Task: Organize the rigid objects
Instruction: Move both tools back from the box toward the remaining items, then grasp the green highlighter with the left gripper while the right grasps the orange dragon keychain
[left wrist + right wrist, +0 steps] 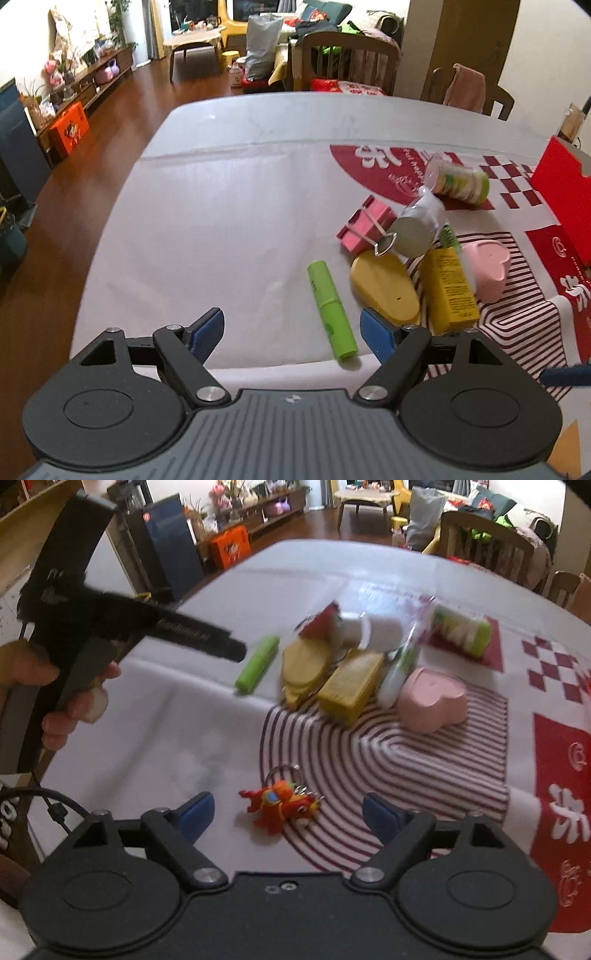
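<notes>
Dragon keychain (282, 806) lies between right gripper's (288, 818) parted jaws, untouched.

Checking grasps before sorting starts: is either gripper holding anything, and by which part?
Nothing is held. The left gripper is open above the table; the right gripper is open over the keychain, untouched.

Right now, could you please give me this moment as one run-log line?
left gripper: open, above green tube | right gripper: open, over dragon keychain | held: nothing | pile: unsorted
</notes>
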Tool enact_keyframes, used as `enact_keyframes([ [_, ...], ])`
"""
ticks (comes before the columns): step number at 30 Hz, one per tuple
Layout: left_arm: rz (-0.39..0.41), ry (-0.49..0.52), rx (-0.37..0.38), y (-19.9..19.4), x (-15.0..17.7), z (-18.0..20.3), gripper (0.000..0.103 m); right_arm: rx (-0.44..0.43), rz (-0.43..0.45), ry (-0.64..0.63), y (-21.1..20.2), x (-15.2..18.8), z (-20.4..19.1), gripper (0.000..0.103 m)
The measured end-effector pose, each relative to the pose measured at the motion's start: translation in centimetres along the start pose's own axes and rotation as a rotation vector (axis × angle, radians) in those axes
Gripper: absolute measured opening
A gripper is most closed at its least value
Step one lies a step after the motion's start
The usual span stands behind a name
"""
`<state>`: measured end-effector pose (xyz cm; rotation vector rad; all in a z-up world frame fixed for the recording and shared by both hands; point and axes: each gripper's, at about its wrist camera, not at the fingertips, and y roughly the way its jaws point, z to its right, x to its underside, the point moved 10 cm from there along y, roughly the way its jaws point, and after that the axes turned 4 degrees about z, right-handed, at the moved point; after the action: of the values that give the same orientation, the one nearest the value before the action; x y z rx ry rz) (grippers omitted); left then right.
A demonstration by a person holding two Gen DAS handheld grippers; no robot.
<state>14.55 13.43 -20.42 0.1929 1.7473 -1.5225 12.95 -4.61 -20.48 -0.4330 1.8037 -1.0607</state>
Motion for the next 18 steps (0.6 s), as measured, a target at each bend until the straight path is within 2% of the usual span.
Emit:
enact_keyframes([
  [9,-0.012,0.001,0.01,2.7,0.8,-0.3,0.081,0.041,-0.026,0.019,1.4,0.3,-1.2,0.077],
  [16,-0.008,0.029,0.009,3.6,0.6,-0.1,0.08,0.082,-0.039,0.037,2.7,0.2,-0.6,0.063],
  [18,-0.008,0.028,0.017,3.7,0.7,-0.1,0.076,0.092,-0.033,0.039,2.9,0.2,-0.4,0.062],
])
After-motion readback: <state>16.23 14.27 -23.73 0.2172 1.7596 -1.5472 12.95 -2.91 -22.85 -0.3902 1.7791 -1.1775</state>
